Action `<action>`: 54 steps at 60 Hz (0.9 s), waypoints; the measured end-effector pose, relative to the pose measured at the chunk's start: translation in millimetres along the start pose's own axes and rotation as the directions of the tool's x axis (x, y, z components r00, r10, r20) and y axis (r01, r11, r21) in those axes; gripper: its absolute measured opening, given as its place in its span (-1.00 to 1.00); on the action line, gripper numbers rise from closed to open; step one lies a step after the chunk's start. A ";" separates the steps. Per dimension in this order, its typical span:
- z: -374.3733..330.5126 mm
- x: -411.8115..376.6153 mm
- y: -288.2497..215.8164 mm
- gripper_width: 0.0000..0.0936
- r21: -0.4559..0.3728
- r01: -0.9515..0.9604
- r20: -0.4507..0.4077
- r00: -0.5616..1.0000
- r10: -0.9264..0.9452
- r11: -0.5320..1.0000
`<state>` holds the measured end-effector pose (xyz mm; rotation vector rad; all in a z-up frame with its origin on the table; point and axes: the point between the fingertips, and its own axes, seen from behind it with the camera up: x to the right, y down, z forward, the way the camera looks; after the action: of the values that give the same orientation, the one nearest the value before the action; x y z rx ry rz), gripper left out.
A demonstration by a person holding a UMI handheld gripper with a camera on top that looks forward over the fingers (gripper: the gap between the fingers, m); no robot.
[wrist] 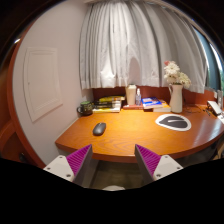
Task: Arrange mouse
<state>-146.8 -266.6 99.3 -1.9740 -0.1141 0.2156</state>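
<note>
Two purple-padded fingers of the gripper (112, 163) stand spread wide apart with nothing between them, hovering at the near edge of a curved wooden bench (130, 135) in a room with pale curtains (140, 45) drawn across the window behind it. The mouse (99, 128), small, dark and oval, lies on the bare wood well beyond the fingers and a little toward the left one, touching nothing. Off to the right, well apart from the mouse, lies a mouse pad (174, 121), pale with a dark border. Along the back of the bench sit a stack of books (111, 102), a dark round pot (85, 108), a light jug-like container (131, 95), and a tall white vase of flowers (176, 92). The arranging looks not yet begun: the mouse likely belongs on the mouse pad, though that is a guess. The risks from here come from the mouse's shape and the distance. Its smooth, rounded shell could slip out if the fingers close too high or off-centre, and a careless descent could push it across the wood instead of catching it. Carrying it right, a swing that runs too far back could strike the vase and tip it.
</note>
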 end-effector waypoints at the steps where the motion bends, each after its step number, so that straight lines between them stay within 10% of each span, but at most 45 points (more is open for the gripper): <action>1: 2.0 -7.0 1.2 0.83 -0.011 0.004 0.016 1.000 -0.003 1.000; 42: 244.2 -78.8 15.0 0.84 -0.254 -0.001 -0.035 0.999 -0.008 0.967; 54: 287.8 -68.3 6.7 0.42 -0.301 0.009 -0.079 0.996 -0.035 0.954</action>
<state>-272.4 -23.0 -12.2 -2.2808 -0.1200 0.1048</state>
